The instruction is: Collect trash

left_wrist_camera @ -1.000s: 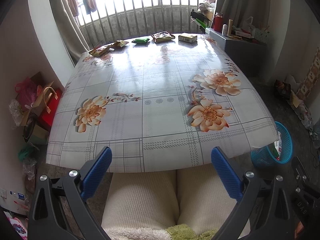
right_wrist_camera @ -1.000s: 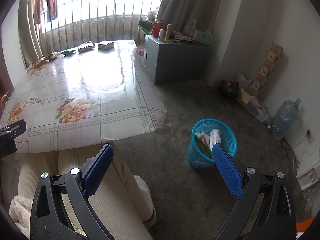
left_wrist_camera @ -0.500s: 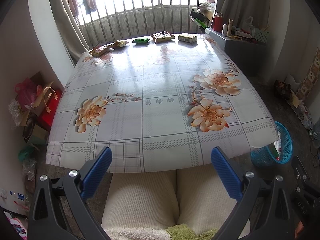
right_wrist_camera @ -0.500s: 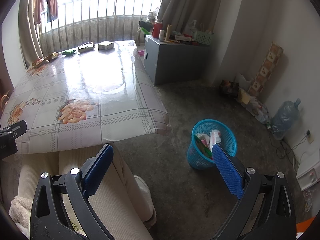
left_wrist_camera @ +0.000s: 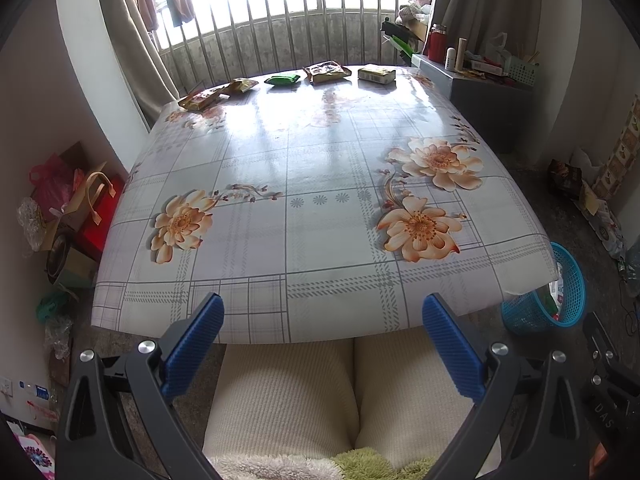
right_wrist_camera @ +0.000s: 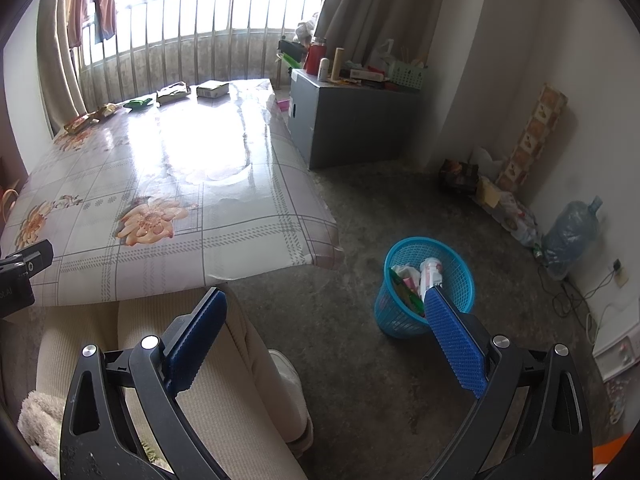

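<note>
- Trash wrappers are lying in a row along the far edge of the table (left_wrist_camera: 320,168), by the window railing: two yellow-brown packets (left_wrist_camera: 202,100) at the far left corner, a green packet (left_wrist_camera: 283,79), a brown snack bag (left_wrist_camera: 327,71) and a pale box (left_wrist_camera: 376,74) toward the right.
- Blue basket (right_wrist_camera: 426,286) is standing on the concrete floor off the table's near right corner, already holding a white bottle and some coloured scraps.
- Compared with a second ago, almost nothing is changing: the left view is matching the earlier frames, and the right view is shifting only slightly, with the basket sitting a touch lower and nearer the right finger.
- Left gripper (left_wrist_camera: 323,342) is hovering over the near table edge, above the person's lap in cream trousers (left_wrist_camera: 320,392); its jaws are standing wide apart, gripping nothing and touching nothing.
- Right gripper (right_wrist_camera: 326,336) is pointing toward the floor to the right of the table; its jaws are likewise spread wide and empty.
- Right blue pad (right_wrist_camera: 454,344) is overlapping the basket's near rim in the picture; whether it is touching the rim cannot be told.
- All five wrappers are lying well apart from both grippers.
</note>
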### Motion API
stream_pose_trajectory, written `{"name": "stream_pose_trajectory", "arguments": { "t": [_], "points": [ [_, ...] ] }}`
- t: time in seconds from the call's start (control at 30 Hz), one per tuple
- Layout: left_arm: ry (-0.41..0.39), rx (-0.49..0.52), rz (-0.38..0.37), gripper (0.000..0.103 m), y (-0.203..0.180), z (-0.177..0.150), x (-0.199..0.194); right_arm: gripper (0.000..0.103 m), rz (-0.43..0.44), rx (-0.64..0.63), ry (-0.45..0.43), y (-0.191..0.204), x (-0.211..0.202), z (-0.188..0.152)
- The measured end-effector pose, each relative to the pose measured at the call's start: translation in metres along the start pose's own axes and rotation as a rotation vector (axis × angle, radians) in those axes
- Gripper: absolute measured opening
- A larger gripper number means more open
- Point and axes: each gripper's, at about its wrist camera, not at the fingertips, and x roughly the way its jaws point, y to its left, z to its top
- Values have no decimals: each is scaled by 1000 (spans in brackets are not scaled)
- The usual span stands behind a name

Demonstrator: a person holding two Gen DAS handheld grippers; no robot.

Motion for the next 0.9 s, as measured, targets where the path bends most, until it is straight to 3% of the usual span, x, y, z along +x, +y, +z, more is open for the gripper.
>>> {"name": "stream_pose_trajectory", "arguments": {
  "t": [0.9],
  "points": [
    [1, 1, 0, 97, 0, 0, 0, 95, 1, 3, 2, 3, 0, -1]
  ]
}}
